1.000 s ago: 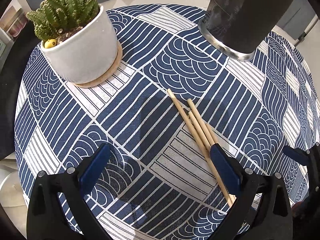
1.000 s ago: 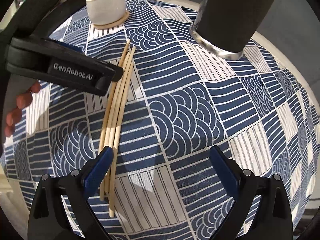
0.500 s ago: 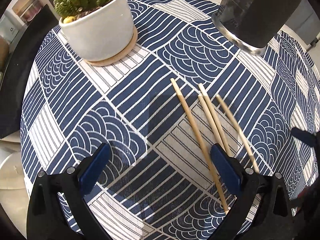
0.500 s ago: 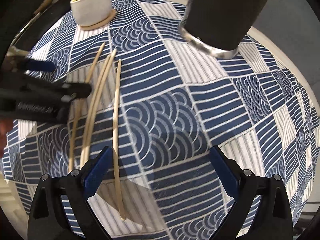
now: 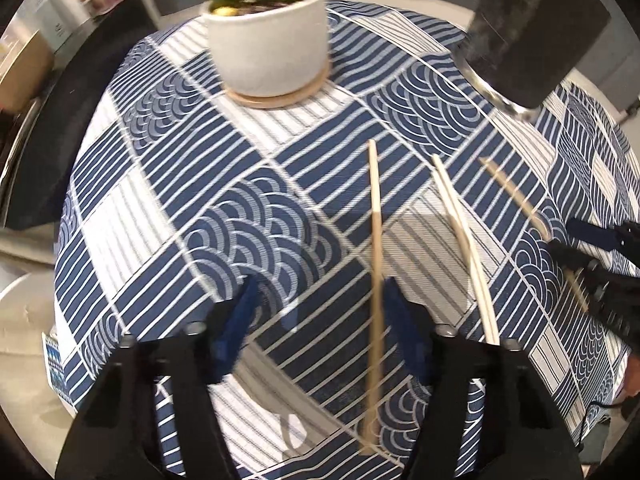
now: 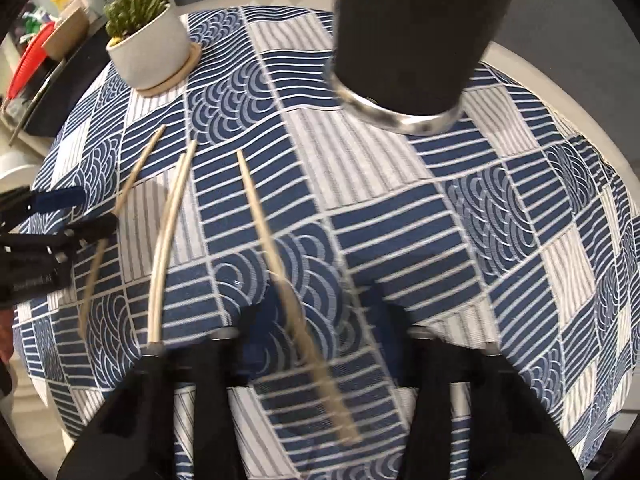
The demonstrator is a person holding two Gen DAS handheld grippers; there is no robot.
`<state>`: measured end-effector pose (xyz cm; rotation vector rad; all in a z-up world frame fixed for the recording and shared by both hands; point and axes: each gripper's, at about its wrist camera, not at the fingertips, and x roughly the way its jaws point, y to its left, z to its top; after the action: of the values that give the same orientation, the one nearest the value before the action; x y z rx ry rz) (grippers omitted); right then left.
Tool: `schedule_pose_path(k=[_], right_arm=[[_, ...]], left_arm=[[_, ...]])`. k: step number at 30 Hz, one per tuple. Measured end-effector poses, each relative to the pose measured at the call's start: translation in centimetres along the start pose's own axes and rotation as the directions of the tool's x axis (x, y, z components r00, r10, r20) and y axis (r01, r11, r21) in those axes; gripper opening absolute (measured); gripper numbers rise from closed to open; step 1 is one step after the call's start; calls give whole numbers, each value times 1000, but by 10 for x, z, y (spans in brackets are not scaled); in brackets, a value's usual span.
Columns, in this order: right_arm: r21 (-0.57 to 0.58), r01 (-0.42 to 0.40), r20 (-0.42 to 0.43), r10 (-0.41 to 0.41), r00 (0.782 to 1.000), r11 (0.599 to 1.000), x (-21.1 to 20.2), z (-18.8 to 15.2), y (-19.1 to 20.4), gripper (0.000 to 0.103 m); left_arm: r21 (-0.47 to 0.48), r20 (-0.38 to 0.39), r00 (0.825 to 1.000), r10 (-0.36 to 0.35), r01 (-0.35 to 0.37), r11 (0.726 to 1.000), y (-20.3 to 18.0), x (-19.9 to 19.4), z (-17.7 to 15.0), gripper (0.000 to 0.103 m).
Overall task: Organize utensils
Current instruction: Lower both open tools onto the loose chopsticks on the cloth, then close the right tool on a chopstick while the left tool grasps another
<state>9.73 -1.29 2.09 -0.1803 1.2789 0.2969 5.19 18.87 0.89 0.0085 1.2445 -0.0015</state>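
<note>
Several wooden chopsticks lie spread on the blue-and-white patterned cloth. In the left wrist view one chopstick runs between the jaws of my left gripper, close to the right finger. The jaws are closing and the left pad is still clear of it. A pair of chopsticks lies to its right. In the blurred right wrist view another chopstick runs between the closing jaws of my right gripper, with a gap still showing. The pair lies left of it.
A tall black utensil holder with a metal base stands at the back, also in the left view as the holder. A cactus in a white pot sits on a wooden coaster. The round table's edge curves close on the right.
The chopsticks have been spread apart from one bundle. Both grippers have shifted sideways so that one chopstick lies between each pair of jaws, and both pairs of jaws have narrowed.
</note>
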Motion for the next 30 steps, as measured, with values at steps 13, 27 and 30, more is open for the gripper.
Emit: schedule_pose_path(k=[13,27,30], right_arm=[[102,40,-13,-39,999,994,-14,-37,-103,6],[234,-29,92,8,996,972,-59,-94,-209,5],[242,-31,121,2,993,970,-73,-96,-211,5]], left_arm=[[-151,-43,999,0,-7,988,40,-18,-39,7],[-366,-7,1000,-30,25,930,65,-67,-85,5],[-374,28,999,-21,30,927,67,-87,-93,5]])
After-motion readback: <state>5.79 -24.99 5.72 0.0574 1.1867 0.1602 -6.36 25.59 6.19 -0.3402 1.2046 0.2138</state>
